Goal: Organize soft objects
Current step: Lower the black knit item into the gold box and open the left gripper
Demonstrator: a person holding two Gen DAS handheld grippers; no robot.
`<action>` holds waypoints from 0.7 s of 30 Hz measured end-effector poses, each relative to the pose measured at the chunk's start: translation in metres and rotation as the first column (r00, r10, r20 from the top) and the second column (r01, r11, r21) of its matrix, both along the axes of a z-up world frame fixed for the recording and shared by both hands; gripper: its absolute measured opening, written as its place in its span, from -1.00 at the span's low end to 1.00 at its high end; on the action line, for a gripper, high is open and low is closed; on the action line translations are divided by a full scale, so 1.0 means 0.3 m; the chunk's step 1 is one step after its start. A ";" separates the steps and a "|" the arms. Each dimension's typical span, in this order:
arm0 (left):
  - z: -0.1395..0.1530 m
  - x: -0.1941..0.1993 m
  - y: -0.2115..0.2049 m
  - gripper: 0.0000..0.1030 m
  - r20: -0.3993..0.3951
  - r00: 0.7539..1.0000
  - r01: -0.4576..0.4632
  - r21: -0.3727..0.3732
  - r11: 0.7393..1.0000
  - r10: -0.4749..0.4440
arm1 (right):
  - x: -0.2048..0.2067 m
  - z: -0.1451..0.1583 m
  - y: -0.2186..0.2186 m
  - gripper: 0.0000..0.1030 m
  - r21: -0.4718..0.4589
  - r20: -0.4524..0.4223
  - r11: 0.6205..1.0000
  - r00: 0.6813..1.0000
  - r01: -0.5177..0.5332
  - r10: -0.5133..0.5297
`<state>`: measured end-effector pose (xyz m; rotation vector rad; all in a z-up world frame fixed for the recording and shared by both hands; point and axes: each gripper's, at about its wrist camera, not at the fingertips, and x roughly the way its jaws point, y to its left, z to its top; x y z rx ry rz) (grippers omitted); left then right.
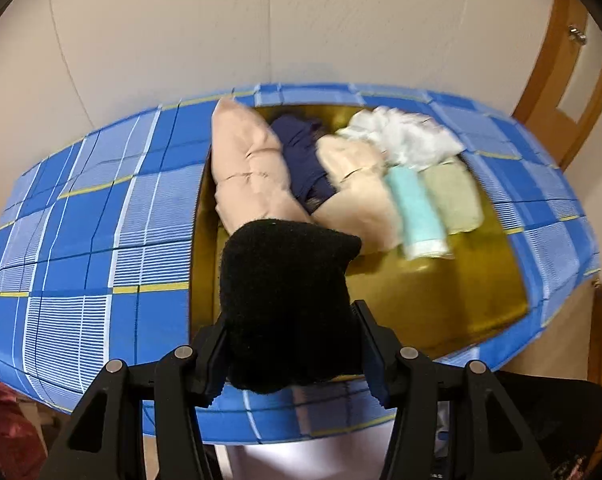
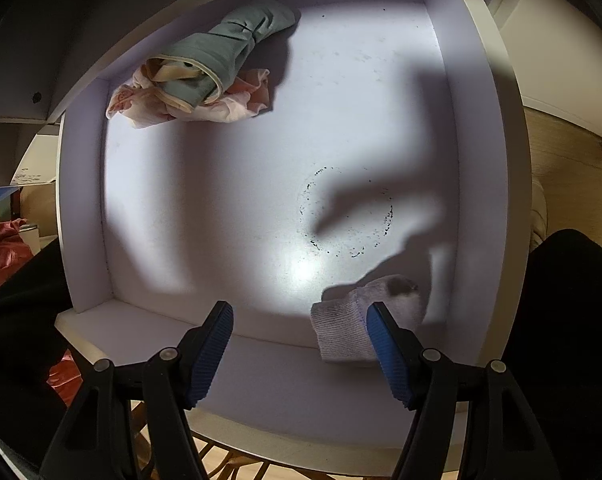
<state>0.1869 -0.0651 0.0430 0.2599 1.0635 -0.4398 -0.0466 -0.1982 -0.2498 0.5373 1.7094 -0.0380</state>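
Observation:
My left gripper [image 1: 291,316] is shut on a black knitted bundle [image 1: 289,280] and holds it above the near end of a blue plaid fabric box [image 1: 101,240] with a yellow lining. Folded items lie in a row inside: a pink padded piece [image 1: 249,168], a navy garment [image 1: 305,160], a beige piece [image 1: 357,184], a white fluffy item [image 1: 409,136], a teal roll [image 1: 417,208] and a pale green roll [image 1: 453,196]. My right gripper [image 2: 299,308] hangs open over a white drawer [image 2: 81,200]. A white sock [image 2: 341,332] lies by its right finger.
A grey-green cloth [image 2: 221,56] wrapped with a pink floral cloth [image 2: 149,108] lies at the drawer's far left corner. Red fabric [image 2: 1,248] sits left of the drawer. A person's dark clothing [image 2: 573,320] is at the right. A wooden frame [image 1: 561,80] stands behind the box.

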 end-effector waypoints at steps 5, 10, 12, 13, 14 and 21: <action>-0.055 0.055 -0.006 0.09 -0.015 1.000 -0.025 0.061 0.998 0.026 | -0.006 0.009 -0.013 0.36 0.008 0.001 1.000 1.000 0.006 -0.006; -0.095 0.070 0.004 0.18 -0.036 0.998 -0.050 0.084 0.995 0.054 | -0.006 0.013 -0.015 0.36 0.015 0.002 1.000 1.000 0.009 -0.009; -0.089 0.064 0.006 0.29 -0.017 0.998 -0.052 0.089 0.995 0.054 | -0.005 0.015 -0.011 0.36 0.017 0.003 1.000 1.000 0.007 -0.007; -0.081 0.060 0.010 0.36 -0.003 0.999 -0.054 0.092 0.994 0.055 | -0.005 0.015 -0.009 0.36 0.017 0.003 1.000 1.000 0.005 -0.005; -0.072 0.056 0.013 0.37 0.002 0.999 -0.053 0.080 0.995 0.053 | -0.004 0.015 -0.006 0.36 0.017 0.003 1.000 1.000 0.005 -0.005; 0.024 -0.009 0.066 0.38 0.103 0.992 -0.075 -0.034 0.997 0.079 | 0.000 0.015 0.008 0.36 0.012 0.003 1.000 1.000 0.003 -0.003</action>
